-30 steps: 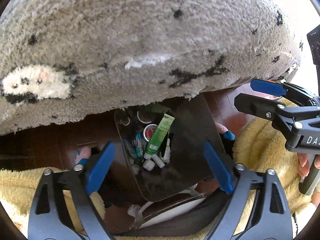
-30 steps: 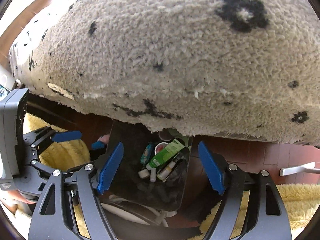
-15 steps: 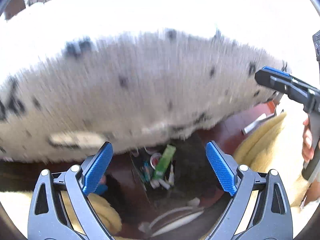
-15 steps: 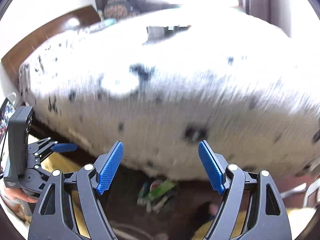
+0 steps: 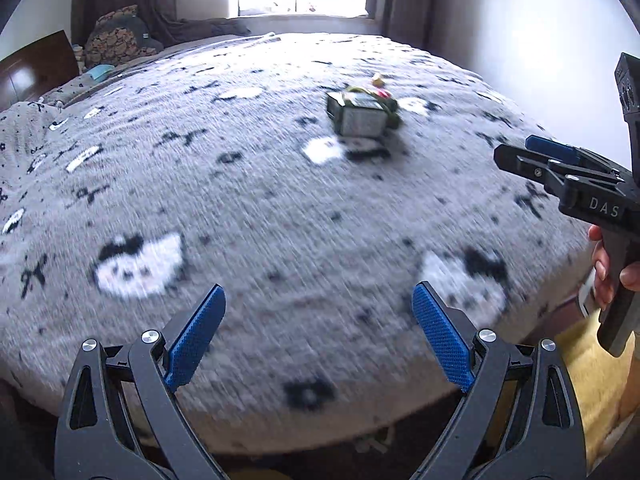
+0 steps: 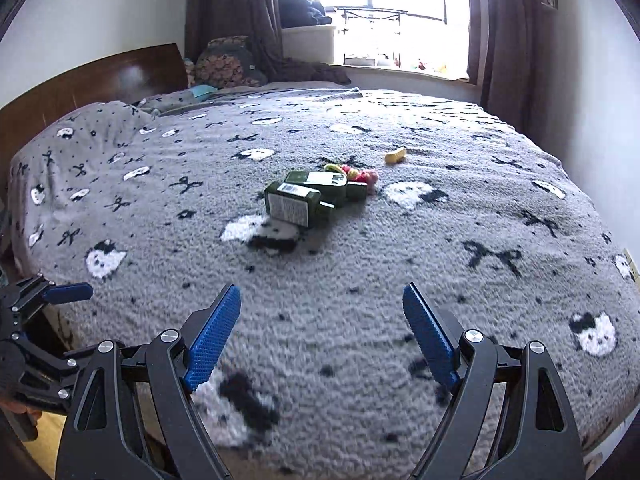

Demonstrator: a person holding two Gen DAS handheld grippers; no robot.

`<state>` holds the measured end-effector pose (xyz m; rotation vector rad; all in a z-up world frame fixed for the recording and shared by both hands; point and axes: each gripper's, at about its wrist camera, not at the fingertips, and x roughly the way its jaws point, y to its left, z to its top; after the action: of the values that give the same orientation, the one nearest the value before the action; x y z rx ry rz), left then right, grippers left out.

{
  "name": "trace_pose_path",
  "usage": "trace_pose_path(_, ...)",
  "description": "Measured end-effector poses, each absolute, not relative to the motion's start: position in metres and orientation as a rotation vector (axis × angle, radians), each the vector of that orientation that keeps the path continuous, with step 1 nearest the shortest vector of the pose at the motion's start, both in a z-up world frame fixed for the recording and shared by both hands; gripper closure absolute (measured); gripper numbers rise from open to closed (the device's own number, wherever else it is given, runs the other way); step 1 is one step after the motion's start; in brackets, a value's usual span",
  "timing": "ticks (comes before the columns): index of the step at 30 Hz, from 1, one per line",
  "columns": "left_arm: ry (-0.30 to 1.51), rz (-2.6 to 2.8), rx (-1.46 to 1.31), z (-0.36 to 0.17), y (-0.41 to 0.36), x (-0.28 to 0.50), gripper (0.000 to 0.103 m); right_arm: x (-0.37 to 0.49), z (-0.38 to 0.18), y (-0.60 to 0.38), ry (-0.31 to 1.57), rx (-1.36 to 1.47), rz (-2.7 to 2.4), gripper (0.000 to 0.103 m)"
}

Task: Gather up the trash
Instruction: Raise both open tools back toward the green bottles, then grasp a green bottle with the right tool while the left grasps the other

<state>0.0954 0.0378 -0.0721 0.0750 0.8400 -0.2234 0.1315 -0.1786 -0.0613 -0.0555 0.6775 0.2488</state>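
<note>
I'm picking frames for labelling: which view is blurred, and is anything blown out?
Left wrist view: motion-smeared blanket, dark green boxes soft. Right wrist view: boxes fairly sharp, slight blur at the near edge. Both: window overexposed, fisheye curvature.

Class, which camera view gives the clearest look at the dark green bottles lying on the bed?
The right wrist view. There the two dark green bottles lie sharp mid-blanket, labels and caps distinct. The left wrist view shows them farther off and motion-blurred, merging into one boxy shape.

Black tool (image 6: 321,334), blue ribbed pads (image 6: 212,342), silver screws.
</note>
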Motion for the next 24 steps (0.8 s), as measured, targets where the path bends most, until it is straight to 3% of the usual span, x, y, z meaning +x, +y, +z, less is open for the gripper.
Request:
trace_pose_path(8, 0.883, -0.174, 0.056, -0.08, 0.05, 0.158, 0.014, 0.223, -0.076, -0.149, 0.767, 0.048, 0.241, 0.019)
trace_pose_path(12, 0.883, -0.176, 0.065, -0.086, 0.052, 0.173, 0.014, 0.252, -0.093, -0.129, 0.8, 0.067, 0.204, 0.004)
trace_pose_path(22, 0.863, -0.19, 0.087, -0.083, 0.048, 0.196, 0.014, 0.3, -0.123, -0.107, 0.893, 0.111, 0.157, 0.004)
trace_pose_path(24, 0.86, -0.191, 0.094, -0.083, 0.047, 0.199, 0.014, 0.303, -0.123, -0.109, 0.896, 0.114, 0.161, 0.015)
